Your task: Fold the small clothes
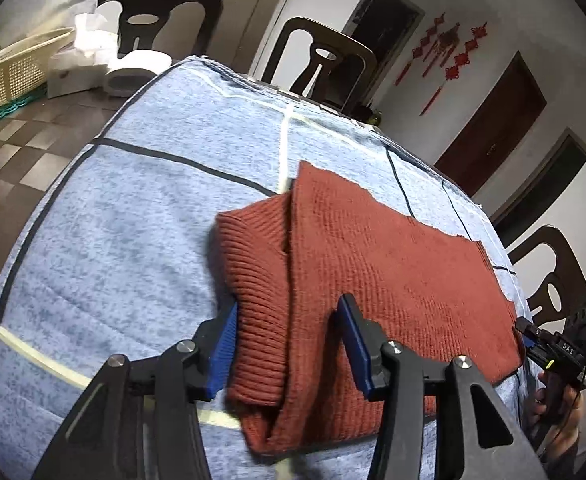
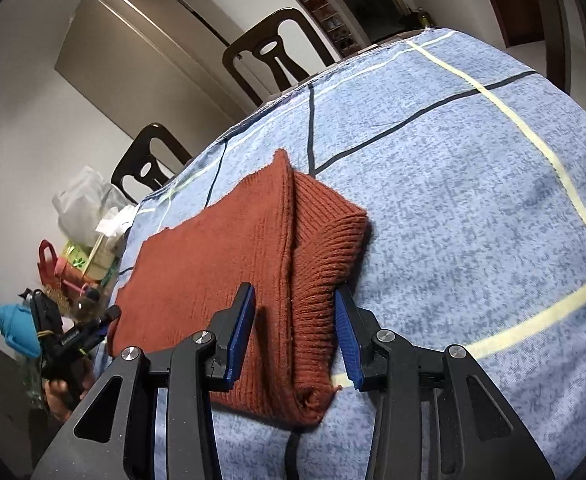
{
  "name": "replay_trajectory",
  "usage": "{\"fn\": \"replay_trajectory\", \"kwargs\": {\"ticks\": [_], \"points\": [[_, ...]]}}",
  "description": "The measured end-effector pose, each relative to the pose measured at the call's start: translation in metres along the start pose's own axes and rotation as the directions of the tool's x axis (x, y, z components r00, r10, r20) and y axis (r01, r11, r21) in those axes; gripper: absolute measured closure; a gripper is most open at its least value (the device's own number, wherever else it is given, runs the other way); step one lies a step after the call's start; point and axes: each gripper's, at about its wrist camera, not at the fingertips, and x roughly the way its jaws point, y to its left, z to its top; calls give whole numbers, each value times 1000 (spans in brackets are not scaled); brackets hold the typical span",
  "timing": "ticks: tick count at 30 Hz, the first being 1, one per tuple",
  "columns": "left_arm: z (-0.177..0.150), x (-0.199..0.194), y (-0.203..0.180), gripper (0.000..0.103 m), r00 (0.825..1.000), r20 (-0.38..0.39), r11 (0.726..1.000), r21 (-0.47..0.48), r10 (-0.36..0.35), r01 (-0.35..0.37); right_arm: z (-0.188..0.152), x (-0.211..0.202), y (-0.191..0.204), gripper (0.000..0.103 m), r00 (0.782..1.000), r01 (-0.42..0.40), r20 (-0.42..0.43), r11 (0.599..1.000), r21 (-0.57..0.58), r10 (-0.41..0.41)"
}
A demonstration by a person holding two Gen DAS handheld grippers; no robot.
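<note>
A rust-red knitted sweater (image 1: 373, 280) lies flat on a table covered by a blue cloth (image 1: 113, 220) marked with dark and pale yellow lines. The garment is already partly folded: at each end a ribbed sleeve is turned in over the body, making a thick doubled edge. The left gripper (image 1: 289, 344) sits at one end of the sweater with its blue-padded fingers (image 1: 223, 356) spread apart, one on either side of the folded ribbed sleeve (image 1: 253, 300); the jaws are released and not pinching the fabric. At the opposite end the right gripper (image 2: 295, 340) stands the same way, its blue pads (image 2: 347, 344) parted around the other ribbed sleeve (image 2: 325, 248), again unclenched with gaps showing between pad and knit. Each gripper appears small at the far end in the other's view, held by a person's hand (image 1: 553, 400). Dark wooden chairs (image 1: 317, 64) stand around the table. A cream plastic basket (image 1: 13, 68) and white paper items rest on the bare tabletop beyond the cloth. Red knot ornaments (image 1: 449, 52) hang on the white wall beside dark doors.
</note>
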Motion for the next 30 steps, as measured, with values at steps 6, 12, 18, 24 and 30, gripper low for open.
{"fn": "replay_trajectory", "kwargs": {"ticks": [6,12,18,24,30], "points": [[-7,-5,-2,52,998,-4,998,-9,-59,59,-3,2,4,61,998,-46,-49,999,-22,45],[1,4,-3,52,999,-10,998,-28,-50,50,3,12,9,61,998,-39,-57,998,-44,36],[0,6,-7,65,1000,-14,1000,-13,4,-4,5,15,15,61,998,-2,-57,998,-60,-2],[2,3,-21,86,998,-18,997,58,52,-50,6,17,32,85,993,91,-69,989,-118,-100],[18,-29,-34,88,1000,21,995,96,-22,20,19,-14,48,88,999,26,-18,994,-107,-28]]}}
